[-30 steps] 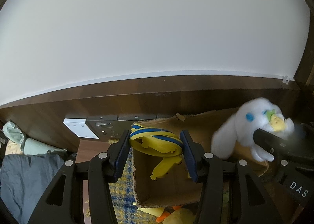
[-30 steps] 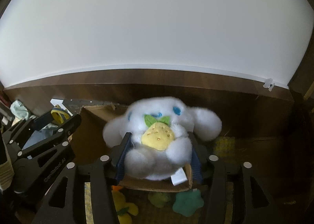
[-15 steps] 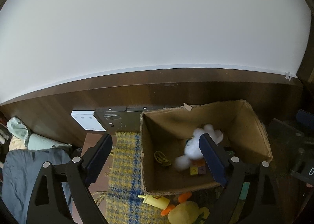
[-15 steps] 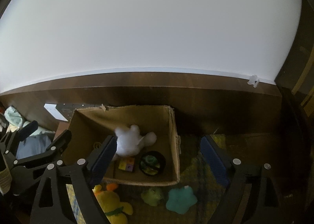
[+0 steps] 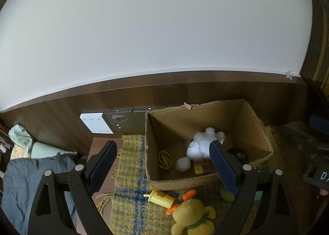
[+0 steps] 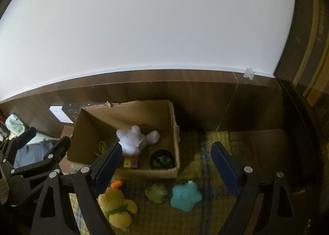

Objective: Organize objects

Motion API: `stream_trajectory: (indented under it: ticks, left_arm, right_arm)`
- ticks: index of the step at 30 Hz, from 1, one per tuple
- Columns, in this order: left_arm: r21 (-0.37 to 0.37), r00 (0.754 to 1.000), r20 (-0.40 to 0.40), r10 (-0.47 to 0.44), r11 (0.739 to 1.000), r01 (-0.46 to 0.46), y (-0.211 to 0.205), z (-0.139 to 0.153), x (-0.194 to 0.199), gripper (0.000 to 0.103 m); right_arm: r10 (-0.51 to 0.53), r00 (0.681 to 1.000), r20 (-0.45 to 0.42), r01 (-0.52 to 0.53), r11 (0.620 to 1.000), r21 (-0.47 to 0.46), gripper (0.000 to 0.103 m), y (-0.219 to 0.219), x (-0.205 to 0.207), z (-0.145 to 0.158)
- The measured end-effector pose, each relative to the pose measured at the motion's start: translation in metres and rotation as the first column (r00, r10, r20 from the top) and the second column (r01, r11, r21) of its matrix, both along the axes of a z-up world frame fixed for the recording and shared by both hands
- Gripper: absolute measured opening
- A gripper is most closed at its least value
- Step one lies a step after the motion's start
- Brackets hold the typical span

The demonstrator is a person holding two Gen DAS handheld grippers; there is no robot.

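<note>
1. Two grippers hang above a cardboard box [image 5: 255, 130] that sits on a yellow and blue rug [image 5: 131, 173] against a dark wood wall panel [image 5: 185, 95].
2. My left gripper [image 5: 164, 168] has its jaws spread wide and holds nothing. Through its camera the left finger sits over the rug and the right finger crosses the box's front right part.
3. My right gripper [image 6: 166, 165] also has its jaws wide apart and empty. Its left finger overlaps the box's front left corner, and its right finger is over the rug to the right of the box.
4. Inside the box lies a white plush [image 5: 202, 145], roughly in the middle of the floor.
5. A yellow band [image 5: 165, 159] lies in the box to the left of the plush, apart from it.
6. A small coloured block [image 6: 130, 163] lies just in front of the plush, and a dark round item with green on it [image 6: 161, 161] rests in the front right corner.
7. On the rug in front of the box I see a yellow plush [image 6: 117, 207], an orange carrot toy [image 5: 189, 194] and a yellow cup [image 5: 160, 195].
8. A green plush [image 6: 156, 192] and a teal star plush [image 6: 186, 195] lie side by side, right of the yellow plush.
9. Bedding [image 5: 30, 175] in blue and pale green is bundled at the far left.
</note>
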State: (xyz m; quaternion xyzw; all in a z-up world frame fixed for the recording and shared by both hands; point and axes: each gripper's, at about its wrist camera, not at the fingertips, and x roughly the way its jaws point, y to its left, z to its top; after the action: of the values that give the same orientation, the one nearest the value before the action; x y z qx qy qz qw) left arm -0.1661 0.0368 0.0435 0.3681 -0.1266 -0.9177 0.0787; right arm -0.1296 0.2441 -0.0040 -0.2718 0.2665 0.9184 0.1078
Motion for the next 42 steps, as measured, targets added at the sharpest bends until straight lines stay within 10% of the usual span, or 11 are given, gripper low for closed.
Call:
stream_trajectory:
  ticks: [42]
  left_arm:
    - [-0.005, 0.997, 0.064, 0.048, 0.999, -0.047, -0.001, -0.053, 0.04, 0.097]
  right_arm:
    - [-0.015, 0.995, 0.1, 0.02, 0.999, -0.047, 0.088, -0.016, 0.03, -0.074]
